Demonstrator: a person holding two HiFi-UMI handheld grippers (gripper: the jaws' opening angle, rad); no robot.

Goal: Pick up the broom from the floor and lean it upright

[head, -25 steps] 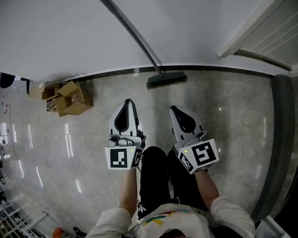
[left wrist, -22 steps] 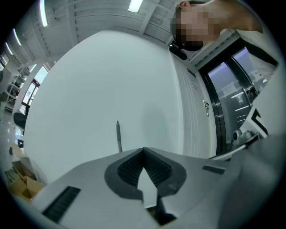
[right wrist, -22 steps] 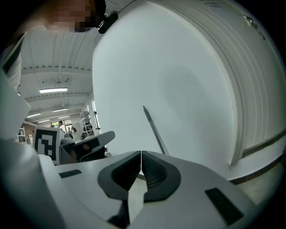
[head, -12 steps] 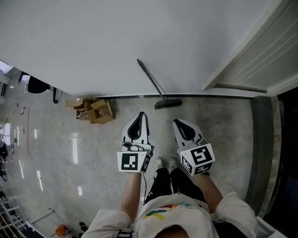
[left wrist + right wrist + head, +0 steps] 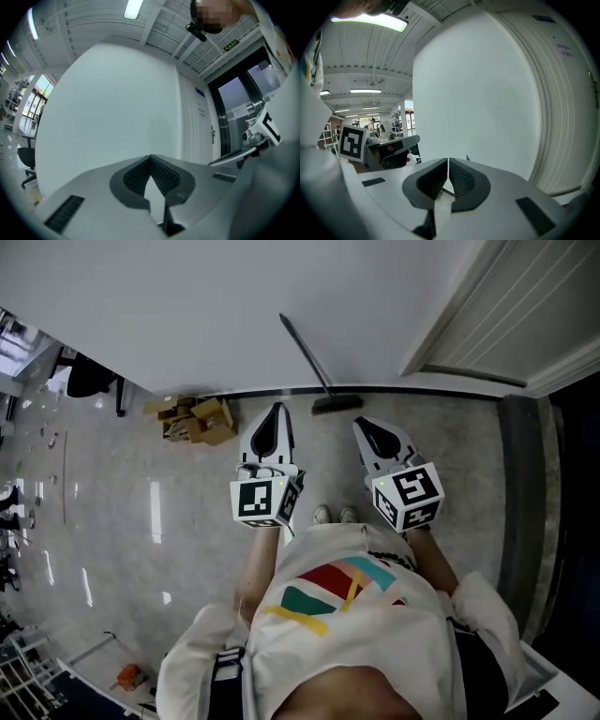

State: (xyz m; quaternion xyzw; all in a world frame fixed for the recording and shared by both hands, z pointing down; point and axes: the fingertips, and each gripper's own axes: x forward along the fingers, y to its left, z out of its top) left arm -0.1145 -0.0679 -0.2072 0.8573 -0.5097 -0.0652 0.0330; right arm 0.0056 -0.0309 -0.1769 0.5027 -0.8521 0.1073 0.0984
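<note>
Closest to me, the person stands straight with both forearms held out in front at about chest height. The left hand-held gripper (image 5: 274, 412) points level at the wall, and its own view shows the ribbed pads pressed together at the tips with nothing between them. The right hand-held gripper (image 5: 362, 424) sits just beside it, tipped slightly down, its jaws likewise drawn tight and empty. Held like this, side by side and carrying nothing, they look parked rather than reaching for anything.

Below them the toes of the person's shoes (image 5: 333, 514) show on the pale, shiny floor (image 5: 141, 521), set back from the wall, which leaves a free strip of floor in front.

Farther off, the broom (image 5: 307, 357) stands propped. Its brush head rests on the floor against the dark baseboard and its handle slants up and to the left against the white wall (image 5: 187, 306). That slant is what keeps it standing, so I judge the task done.

To the far left, some cardboard boxes (image 5: 199, 420) are pushed up to the same wall, well apart from the broom. A white door (image 5: 525, 324) is at the far right.
</note>
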